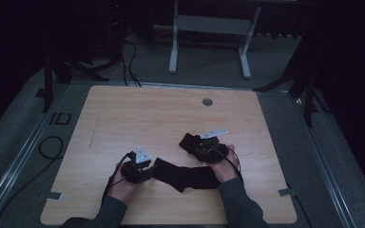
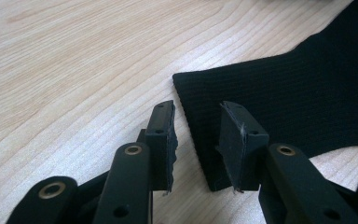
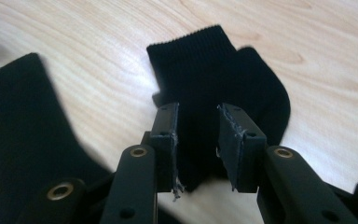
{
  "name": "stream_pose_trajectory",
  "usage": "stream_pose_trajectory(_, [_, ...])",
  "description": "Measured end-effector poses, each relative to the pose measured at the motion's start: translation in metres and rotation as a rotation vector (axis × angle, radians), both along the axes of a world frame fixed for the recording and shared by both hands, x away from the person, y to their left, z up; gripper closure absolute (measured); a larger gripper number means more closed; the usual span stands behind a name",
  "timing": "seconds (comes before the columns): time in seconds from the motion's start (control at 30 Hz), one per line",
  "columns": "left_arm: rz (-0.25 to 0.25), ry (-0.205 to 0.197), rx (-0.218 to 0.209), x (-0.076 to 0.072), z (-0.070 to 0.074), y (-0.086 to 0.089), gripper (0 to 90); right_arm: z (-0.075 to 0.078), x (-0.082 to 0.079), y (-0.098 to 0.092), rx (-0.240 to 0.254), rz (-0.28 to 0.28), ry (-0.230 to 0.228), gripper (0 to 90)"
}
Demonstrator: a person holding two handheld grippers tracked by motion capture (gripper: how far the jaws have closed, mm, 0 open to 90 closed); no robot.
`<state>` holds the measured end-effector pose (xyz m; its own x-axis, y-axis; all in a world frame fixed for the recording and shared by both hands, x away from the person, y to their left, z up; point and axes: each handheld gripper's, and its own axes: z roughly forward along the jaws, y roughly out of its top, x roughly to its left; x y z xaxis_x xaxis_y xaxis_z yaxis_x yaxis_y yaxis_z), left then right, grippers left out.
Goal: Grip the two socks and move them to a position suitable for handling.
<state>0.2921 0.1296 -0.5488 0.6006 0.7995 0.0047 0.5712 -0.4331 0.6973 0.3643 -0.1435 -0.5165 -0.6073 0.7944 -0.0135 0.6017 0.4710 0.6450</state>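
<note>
The left claw (image 2: 196, 140) stands open, its jaws astride the cuff edge of a black sock (image 2: 284, 107) lying flat on the wooden bench (image 2: 74, 70), gripping nothing. The right claw (image 3: 196, 140) is open too, its jaws either side of the sock's other end, not closed. The sock lies across the bench's near middle, between both hands.
</note>
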Motion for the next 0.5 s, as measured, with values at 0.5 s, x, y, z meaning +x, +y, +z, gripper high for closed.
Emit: stream_pose_trajectory(0.5, [0.016,-0.010,0.001,0.001,0.000,0.001,70.6,-0.022,0.023,0.025,-0.116,0.020,0.064,84.0])
